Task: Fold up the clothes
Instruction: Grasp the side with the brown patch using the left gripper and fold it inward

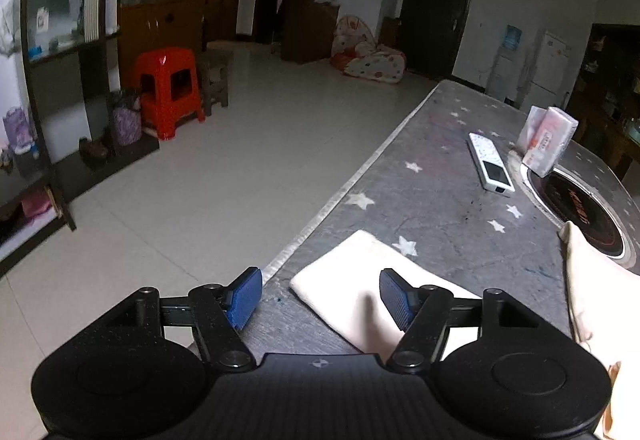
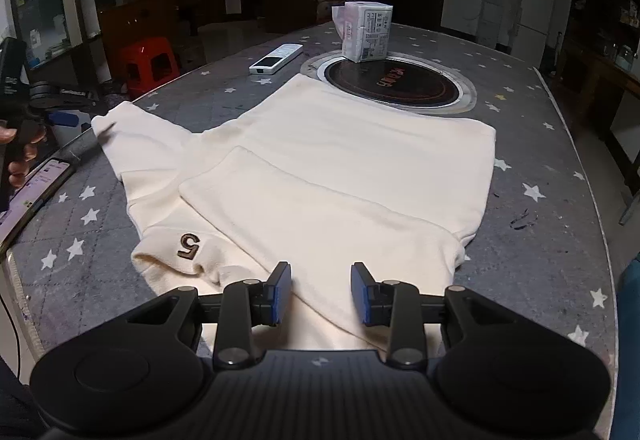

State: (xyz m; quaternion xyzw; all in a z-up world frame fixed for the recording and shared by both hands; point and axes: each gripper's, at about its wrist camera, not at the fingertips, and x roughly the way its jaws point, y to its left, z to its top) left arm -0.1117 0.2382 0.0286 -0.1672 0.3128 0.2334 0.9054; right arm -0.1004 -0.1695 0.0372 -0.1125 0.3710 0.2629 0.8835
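right tool (image 2: 320, 290): blue pads apart, nothing between them, poised over the near edge of the shirt (image 2: 340, 168). left tool (image 1: 320, 298): pads wide apart, nothing held, above the tip of the sleeve (image 1: 360, 280) at the bench's left edge; from the right wrist view this tool (image 2: 60, 108) shows at far left, gripped by a hand (image 2: 20, 156).

shirt: cream, spread flat on the bench (image 2: 540, 260), covering most of its middle. its long axis runs from the near edge, just under the right tool, away toward the round black inset (image 2: 392, 84); the far edge touches or slightly overlaps the inset's rim. one sleeve is folded in over the body and lies as a slanted band from upper left to lower right. the other sleeve (image 2: 132, 128) points out to the left, toward the left tool, its tip near the bench edge. a brown "5" (image 2: 189, 245) sits on the near left part, read upside down from the right wrist view.

outward: a white remote (image 2: 276, 58) lies left of the inset, apart from the shirt; a wrapped white pack (image 2: 366, 30) stands on the inset's far rim. a phone (image 2: 36, 196) with a lit screen lies at the bench's left edge, below the hand. the bench cover is grey with white stars. a red stool (image 1: 170, 88) stands on the floor beyond.
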